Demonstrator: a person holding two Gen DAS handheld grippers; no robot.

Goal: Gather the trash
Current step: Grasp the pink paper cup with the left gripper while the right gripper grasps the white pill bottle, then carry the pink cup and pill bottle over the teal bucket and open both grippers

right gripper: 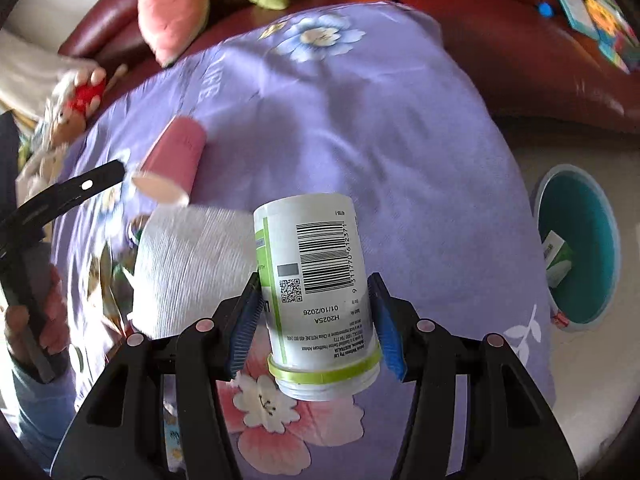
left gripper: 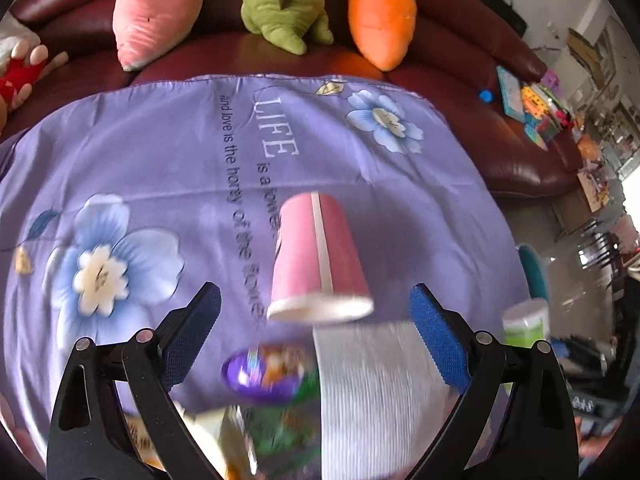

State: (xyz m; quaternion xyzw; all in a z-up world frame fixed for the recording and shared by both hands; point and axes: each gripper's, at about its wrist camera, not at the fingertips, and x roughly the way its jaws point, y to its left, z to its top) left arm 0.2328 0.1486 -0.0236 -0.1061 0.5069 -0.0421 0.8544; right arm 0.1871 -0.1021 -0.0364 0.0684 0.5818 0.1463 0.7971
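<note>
Left side of the work area: the purple floral cloth [left gripper: 168, 152] covers the whole surface and runs back to the dark red sofa [left gripper: 460, 72]; the far stretch of cloth is bare and gives free room. A person's hand [right gripper: 24, 320] holds the left gripper's handle at the left edge of the right wrist view.

Left gripper [left gripper: 316, 330]: jaws spread wide, pads touching nothing. An overturned pink paper cup [left gripper: 320, 260] lies on its side between and just beyond the fingers, rim toward the camera. Beside its rim lies a white ribbed paper towel [left gripper: 376, 392], with a purple wrapper [left gripper: 262, 374] and other blurred wrappers to its left, near the cloth's near edge.

Centre: the right gripper [right gripper: 314, 320] is clenched on a white plastic bottle [right gripper: 316, 280], blue pads pressing both sides of its body. The bottle has no cap; its threaded mouth points toward the camera and its barcode label faces up. Whether it holds anything cannot be told.

Right side: past the cloth's right edge, on the pale floor, stands a teal waste bin [right gripper: 576, 248], open at the top. Inside it lies a white and green carton [right gripper: 558, 258]. The bin is well apart from the held bottle.
</note>
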